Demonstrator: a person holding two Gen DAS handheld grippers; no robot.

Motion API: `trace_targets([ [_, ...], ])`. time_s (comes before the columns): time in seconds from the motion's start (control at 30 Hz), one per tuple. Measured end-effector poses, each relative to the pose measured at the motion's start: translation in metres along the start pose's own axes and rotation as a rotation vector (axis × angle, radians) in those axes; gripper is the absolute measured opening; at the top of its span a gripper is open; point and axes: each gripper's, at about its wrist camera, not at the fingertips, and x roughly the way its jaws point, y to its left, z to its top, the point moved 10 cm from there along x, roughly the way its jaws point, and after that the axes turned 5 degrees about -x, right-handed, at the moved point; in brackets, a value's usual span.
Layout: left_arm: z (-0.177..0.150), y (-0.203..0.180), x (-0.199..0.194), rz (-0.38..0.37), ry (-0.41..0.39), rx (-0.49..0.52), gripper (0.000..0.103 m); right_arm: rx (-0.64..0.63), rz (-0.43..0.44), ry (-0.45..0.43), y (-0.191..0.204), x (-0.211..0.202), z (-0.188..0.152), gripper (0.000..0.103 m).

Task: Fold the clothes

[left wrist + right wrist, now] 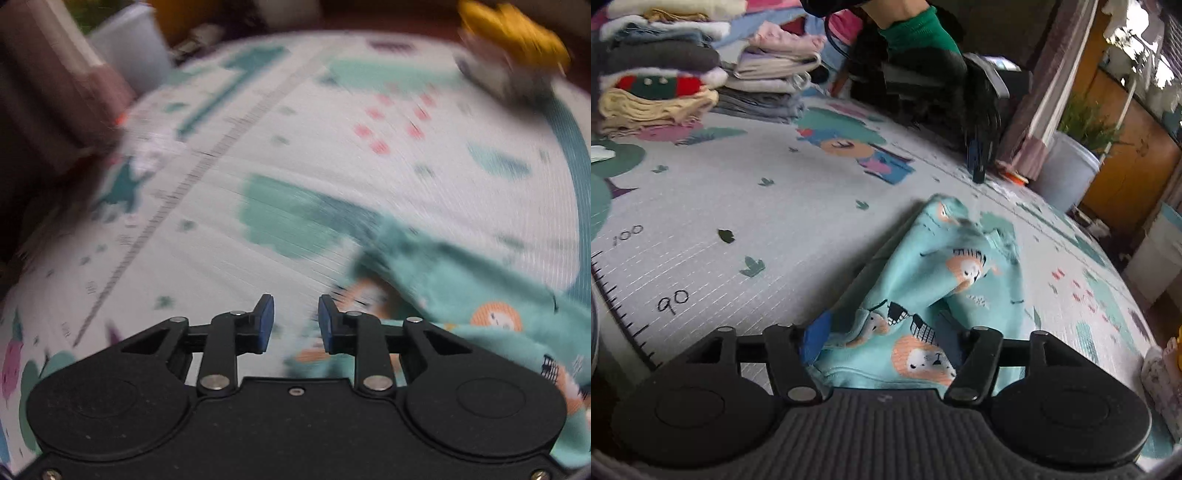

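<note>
Teal garment [945, 284] with lion prints, bunched and creased on the play mat [701, 206], its near hem lifted off the mat into the right tongs [886, 343]. Right tongs clamped on that hem, blue pad [816, 338] pressed against the cloth on one side, the other finger buried under the fabric. Left tongs [296, 325] apart, nothing between the blue pads [266, 321], hovering above the mat just left of the same garment [480, 295]. From the right wrist view, left tongs [977, 162] pointing down at the mat beyond the garment's far end, held by a hand in a green and black glove [923, 48]. Two stacks of folded clothes [661, 70] at the far left of the mat. White bucket with a green plant [1067, 170] past the mat's far edge. Left wrist view heavily blurred; yellow toy [513, 33] at its upper right, details unclear.
</note>
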Motion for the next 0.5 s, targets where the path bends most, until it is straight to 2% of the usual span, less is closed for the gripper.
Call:
trace_targets([
  [0.03,-0.002,0.001,-0.003,-0.006,-0.008,-0.014,0.024,0.012,0.004,-0.005,-0.004,-0.001,0.001,0.061],
  [0.1,-0.005,0.004,-0.008,-0.018,-0.025,-0.043,0.024,0.082,0.001,0.013,-0.021,0.007,0.007,0.053],
  [0.17,-0.009,0.006,-0.014,-0.030,-0.042,-0.072,0.024,0.175,-0.002,0.030,-0.047,0.024,0.016,0.044],
  [0.2,-0.011,0.007,-0.017,-0.036,-0.050,-0.087,0.024,0.196,-0.017,0.031,-0.060,0.035,0.022,0.042],
  [0.27,-0.014,0.010,-0.022,-0.047,-0.067,-0.116,0.024,0.195,-0.035,0.015,-0.079,0.053,0.035,0.034],
  [0.4,-0.023,0.012,-0.019,-0.053,-0.081,-0.177,0.024,0.124,-0.011,-0.039,-0.090,0.088,0.057,0.032],
  [0.47,-0.031,0.012,-0.002,-0.035,-0.063,-0.220,0.024,0.099,0.039,0.034,-0.082,0.112,0.045,0.032],
  [0.5,-0.036,0.015,0.006,-0.031,-0.057,-0.268,0.029,0.106,0.067,0.098,-0.078,0.123,0.031,0.033],
])
